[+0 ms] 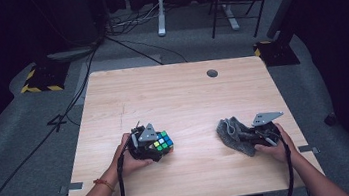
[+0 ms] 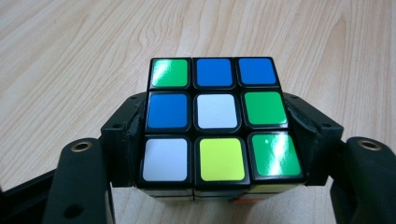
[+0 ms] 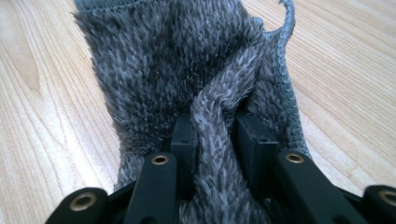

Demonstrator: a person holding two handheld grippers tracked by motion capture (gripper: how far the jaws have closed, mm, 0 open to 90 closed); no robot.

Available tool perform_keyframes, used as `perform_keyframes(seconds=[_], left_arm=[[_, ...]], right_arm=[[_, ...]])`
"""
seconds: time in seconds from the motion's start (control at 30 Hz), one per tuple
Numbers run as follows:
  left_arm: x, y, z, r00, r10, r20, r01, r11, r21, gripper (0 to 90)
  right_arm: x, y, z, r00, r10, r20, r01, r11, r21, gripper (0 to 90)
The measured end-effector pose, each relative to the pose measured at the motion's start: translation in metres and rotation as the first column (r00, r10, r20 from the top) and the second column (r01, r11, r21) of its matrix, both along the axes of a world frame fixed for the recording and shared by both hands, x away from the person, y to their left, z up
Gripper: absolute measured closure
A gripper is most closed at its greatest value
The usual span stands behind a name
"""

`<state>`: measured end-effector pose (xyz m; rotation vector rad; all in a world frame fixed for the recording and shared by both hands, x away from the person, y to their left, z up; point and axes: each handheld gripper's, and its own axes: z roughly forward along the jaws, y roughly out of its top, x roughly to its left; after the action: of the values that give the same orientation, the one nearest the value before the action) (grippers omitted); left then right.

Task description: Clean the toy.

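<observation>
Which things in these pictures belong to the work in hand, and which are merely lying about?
In hand:
- multicoloured plastic puzzle cube, clamped in the left gripper
- fluffy grey cloth, a fold of it between the right gripper's jaws

Lying about:
- dark round grommet in the wooden table
- yellow-and-black striped stand bases on the floor
- cables

The cube (image 1: 162, 142) sits on the worktop (image 1: 177, 97) toward its near left corner; the cloth (image 1: 235, 133) lies well apart, by the near right edge.
</observation>
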<state>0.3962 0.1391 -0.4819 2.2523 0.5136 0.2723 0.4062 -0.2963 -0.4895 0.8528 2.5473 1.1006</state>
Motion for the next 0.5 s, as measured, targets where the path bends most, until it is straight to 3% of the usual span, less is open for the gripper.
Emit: perform_keyframes(seconds=[0.27, 0.4, 0.5], left_arm=[[-0.003, 0.001, 0.0, 0.9998, 0.018, 0.006, -0.018, 0.9985, 0.051, 26.8], [-0.005, 0.001, 0.003, 0.9992, 0.03, 0.025, -0.032, 0.9942, 0.102, 22.3], [-0.008, 0.002, 0.008, 0.9989, 0.03, 0.036, -0.034, 0.9937, 0.107, 23.1]], right_arm=[[-0.002, 0.0, 0.004, 0.9999, 0.001, 0.012, -0.001, 1.0, 0.01, 59.3], [-0.005, 0.0, 0.011, 0.9996, -0.006, 0.029, 0.006, 1.0, 0.024, 52.7], [-0.008, -0.001, 0.018, 0.9987, -0.007, 0.051, 0.006, 1.0, 0.025, 48.7]])
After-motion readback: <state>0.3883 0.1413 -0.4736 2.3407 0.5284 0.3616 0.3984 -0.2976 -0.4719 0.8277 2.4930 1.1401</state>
